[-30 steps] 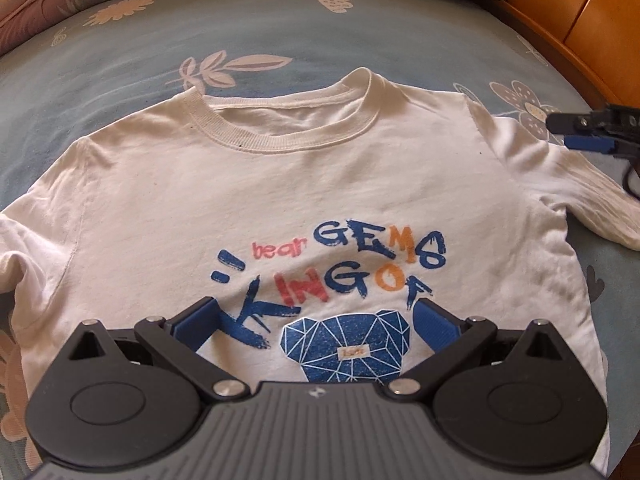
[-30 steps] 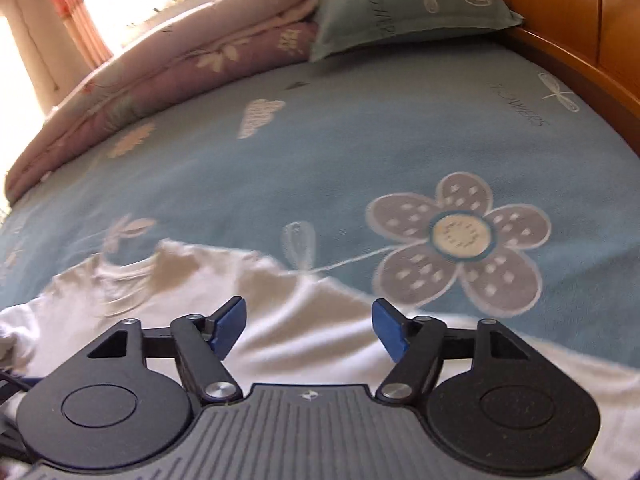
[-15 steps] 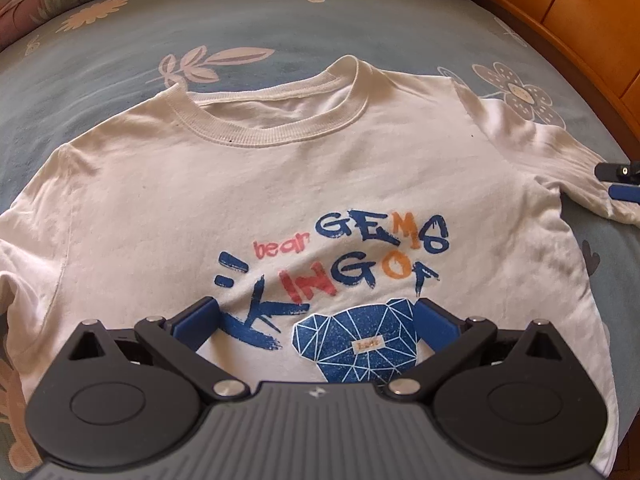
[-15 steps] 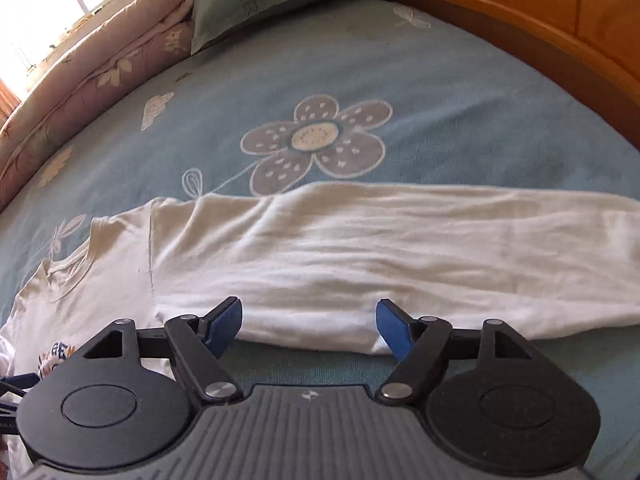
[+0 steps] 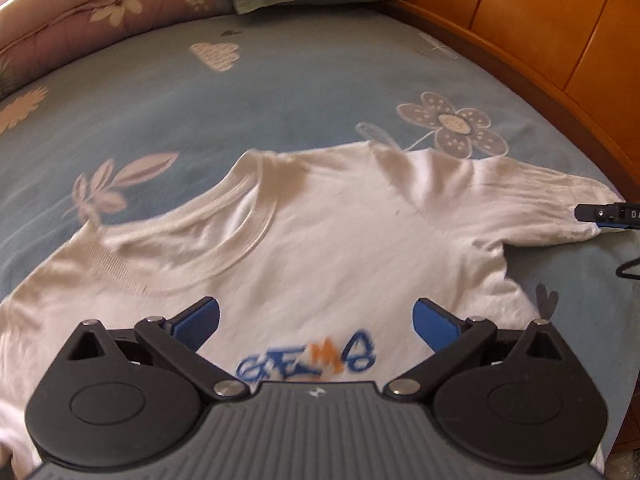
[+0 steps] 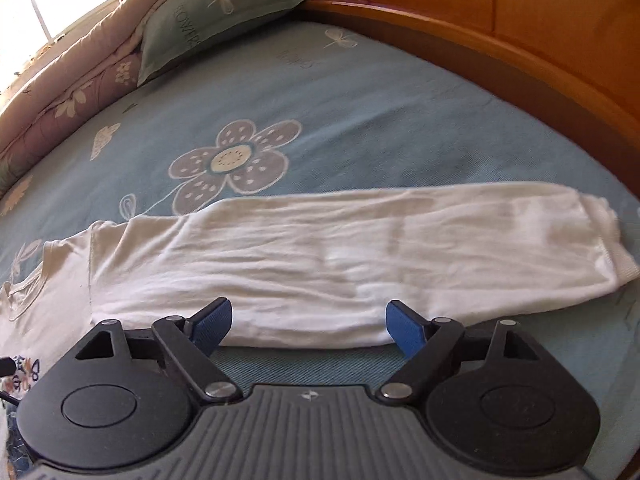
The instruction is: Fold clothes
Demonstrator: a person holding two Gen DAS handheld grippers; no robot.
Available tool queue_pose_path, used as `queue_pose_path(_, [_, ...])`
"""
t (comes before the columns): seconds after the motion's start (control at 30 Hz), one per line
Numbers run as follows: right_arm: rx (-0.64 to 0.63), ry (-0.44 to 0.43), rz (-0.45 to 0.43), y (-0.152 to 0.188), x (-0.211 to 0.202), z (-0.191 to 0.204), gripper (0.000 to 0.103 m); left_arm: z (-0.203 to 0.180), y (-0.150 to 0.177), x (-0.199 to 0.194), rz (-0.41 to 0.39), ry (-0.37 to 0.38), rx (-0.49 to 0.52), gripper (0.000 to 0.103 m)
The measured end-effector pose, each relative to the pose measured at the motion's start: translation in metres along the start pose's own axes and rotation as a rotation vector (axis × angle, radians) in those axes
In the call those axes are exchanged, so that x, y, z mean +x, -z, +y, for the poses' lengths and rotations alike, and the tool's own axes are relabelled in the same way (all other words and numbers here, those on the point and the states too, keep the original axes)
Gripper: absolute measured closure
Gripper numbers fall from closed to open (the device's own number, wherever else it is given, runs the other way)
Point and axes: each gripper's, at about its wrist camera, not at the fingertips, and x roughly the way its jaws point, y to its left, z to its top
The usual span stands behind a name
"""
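Left wrist view: the left gripper (image 5: 316,320) is seen at 6 o'clock, jaws spread wide with nothing held, poised over the chest print of a white shirt (image 5: 320,248). The shirt is laid flat, front up, on a blue sheet (image 5: 280,92), collar toward 10 o'clock. At 3 o'clock the tip of the right gripper (image 5: 608,214) is seen beside the cuff. In the right wrist view, the right gripper (image 6: 308,322) is shown with jaws opening, nothing pinched, the long sleeve (image 6: 340,256) stretched out just beyond its pads. Farther off, a pillow (image 6: 216,12) lies at 11 o'clock, a wooden headboard (image 6: 520,4) at 1 o'clock.
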Motion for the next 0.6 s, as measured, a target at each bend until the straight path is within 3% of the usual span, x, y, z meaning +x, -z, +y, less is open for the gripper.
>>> queue_pose_path(0.13, [-0.087,0.035,-0.055,-0.012,0.018,-0.001,0.009,-0.037,-0.044,0.029,-0.035,0.145,0.039,0.001])
queue_pose_path(0.2, [-0.107,0.033,-0.021,-0.009,0.032,0.0,0.008,-0.054,-0.061,0.047,-0.038,0.215,0.04,0.001])
queue_pose_path(0.3, [-0.149,0.034,-0.015,0.001,0.042,0.001,0.0,-0.069,-0.068,0.076,-0.032,0.209,0.031,0.001])
queue_pose_path(0.43, [-0.201,0.048,-0.049,0.011,0.04,0.004,0.0,-0.068,-0.075,0.112,-0.013,0.14,0.069,0.001])
queue_pose_path(0.6, [-0.211,0.025,-0.065,0.013,0.039,0.0,0.0,-0.056,-0.095,0.128,-0.034,0.166,0.046,0.001])
